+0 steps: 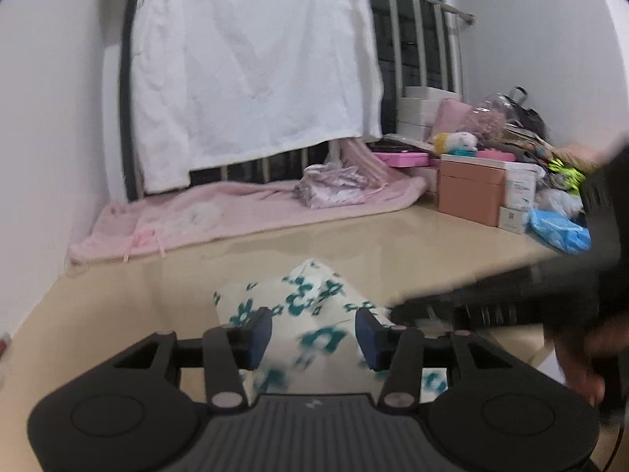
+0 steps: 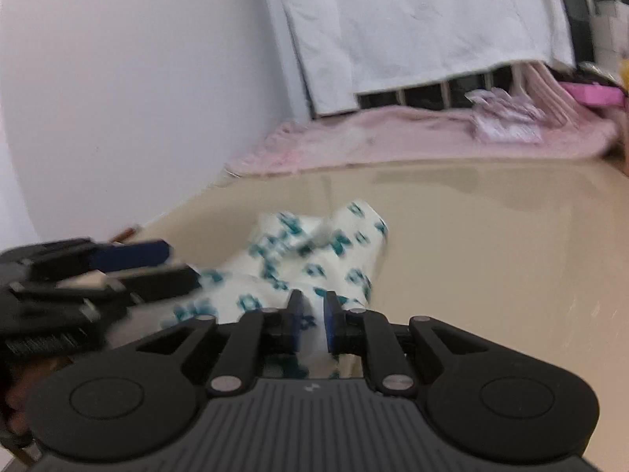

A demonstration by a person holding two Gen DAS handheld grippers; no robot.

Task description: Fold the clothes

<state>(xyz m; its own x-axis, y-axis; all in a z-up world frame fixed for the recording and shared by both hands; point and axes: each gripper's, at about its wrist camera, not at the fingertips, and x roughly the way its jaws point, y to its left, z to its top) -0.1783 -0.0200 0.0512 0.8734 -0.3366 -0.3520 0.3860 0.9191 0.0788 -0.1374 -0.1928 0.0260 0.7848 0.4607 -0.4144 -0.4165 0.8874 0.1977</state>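
Observation:
A white garment [image 1: 310, 303] with a teal flower print lies crumpled on the beige table [image 1: 118, 314]. In the left wrist view my left gripper [image 1: 313, 336] is open. Its blue pads [image 1: 259, 334] stand apart on either side of the cloth and do not press on it. My right gripper [image 1: 409, 308] comes in from the right as a blurred dark shape at the garment's edge. In the right wrist view my right gripper [image 2: 313, 324] is shut on a fold of the garment [image 2: 314, 251]. My left gripper [image 2: 173, 265] sits to its left, beside the cloth.
A pink blanket [image 1: 236, 208] lies along the back of the table under a white sheet [image 1: 251, 70] hung on a metal rail. Boxes [image 1: 469, 192], a blue plastic bag [image 1: 558, 232] and clutter fill the back right. A white wall [image 1: 59, 118] bounds the left.

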